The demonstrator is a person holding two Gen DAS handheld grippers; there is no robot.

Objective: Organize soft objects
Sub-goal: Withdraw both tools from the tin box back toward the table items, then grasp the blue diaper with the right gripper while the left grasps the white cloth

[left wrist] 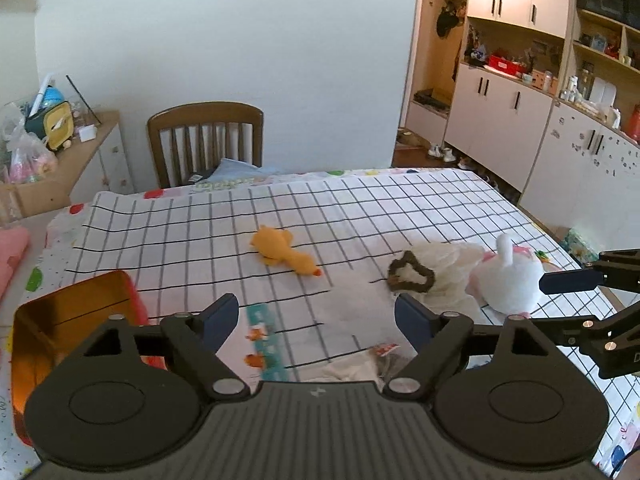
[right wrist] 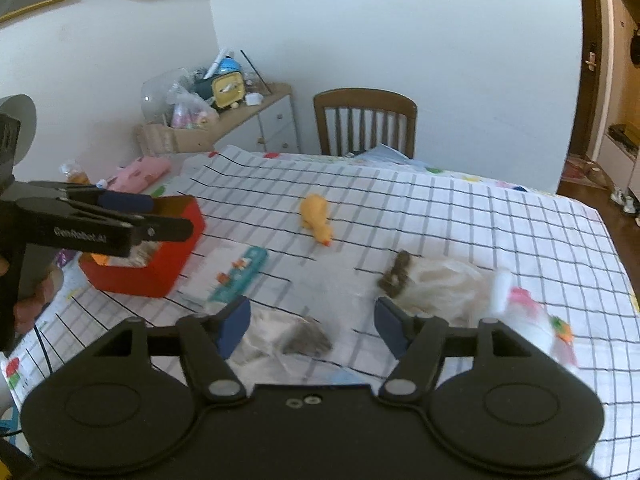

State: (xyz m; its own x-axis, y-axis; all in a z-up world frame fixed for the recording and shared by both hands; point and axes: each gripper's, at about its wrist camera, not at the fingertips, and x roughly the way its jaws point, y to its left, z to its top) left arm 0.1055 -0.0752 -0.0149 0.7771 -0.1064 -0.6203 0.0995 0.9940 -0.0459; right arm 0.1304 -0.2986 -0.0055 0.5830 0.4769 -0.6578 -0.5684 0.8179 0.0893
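Checked tablecloth (left wrist: 360, 200) fills the mid frame in both views. Red box (right wrist: 160, 264) sits at left centre of the right wrist view, its gold inside at lower left of the left wrist view.

White plush (left wrist: 508, 276) sits right of centre, a crumpled white bag (left wrist: 444, 268) with a dark ring (left wrist: 412, 276) touching it on the left. Orange duck (left wrist: 286, 254) lies centre frame, long axis diagonal, beak toward lower right, well apart from the box.

Left gripper (left wrist: 316, 318): jaws wide, empty. Right gripper (right wrist: 312, 322): jaws wide, empty, with the plush at its lower right. Judgement: right is nearer the plush, left nearer the duck and box.
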